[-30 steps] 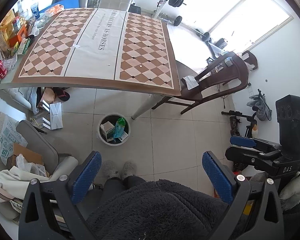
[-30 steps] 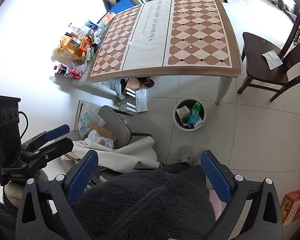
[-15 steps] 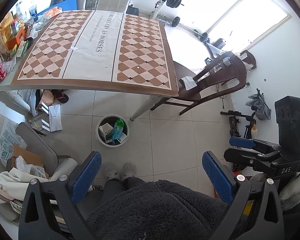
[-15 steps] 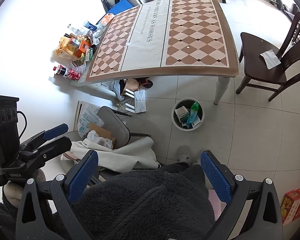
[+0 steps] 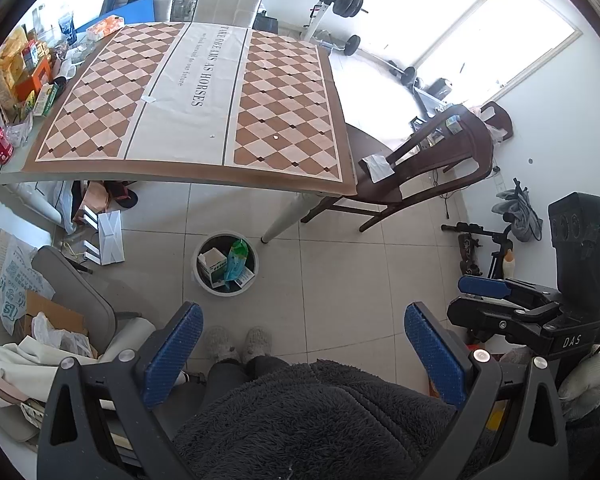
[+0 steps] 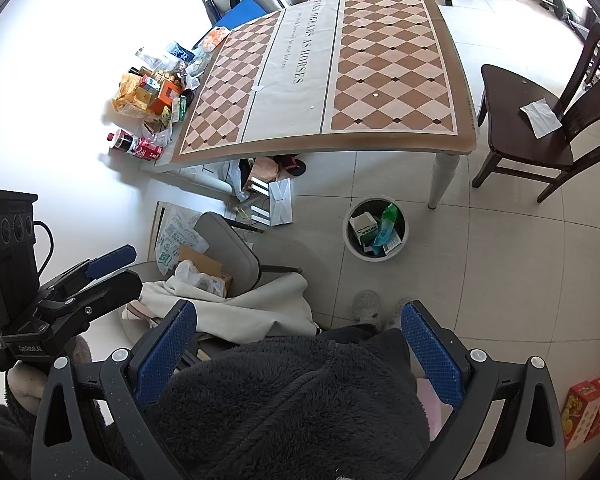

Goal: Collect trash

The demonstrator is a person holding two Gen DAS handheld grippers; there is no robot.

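Note:
A round white trash bin (image 5: 201, 276) stands on the tiled floor by the table leg; it holds a white box, a green bag and other packaging, and shows in the right wrist view (image 6: 350, 246) too. My left gripper (image 5: 300, 354) is open and empty, high above the floor over the person's lap. My right gripper (image 6: 300, 350) is open and empty, held beside it. Each gripper shows in the other's view, the right (image 5: 496, 292) and the left (image 6: 108, 264). A white tissue (image 5: 376, 166) lies on the dark chair seat.
A table with a checkered cloth (image 5: 204, 100) fills the upper middle. Snack packs, boxes and a cola bottle (image 6: 140, 146) sit at its left end. A dark wooden chair (image 5: 432, 160) stands on the right. A grey chair with cloth and bags (image 6: 228, 268) is at left. Red boxes (image 6: 588, 408) lie on the floor.
Both grippers have shifted slightly, so the table and bin drift a little in view. Both stay open and empty.

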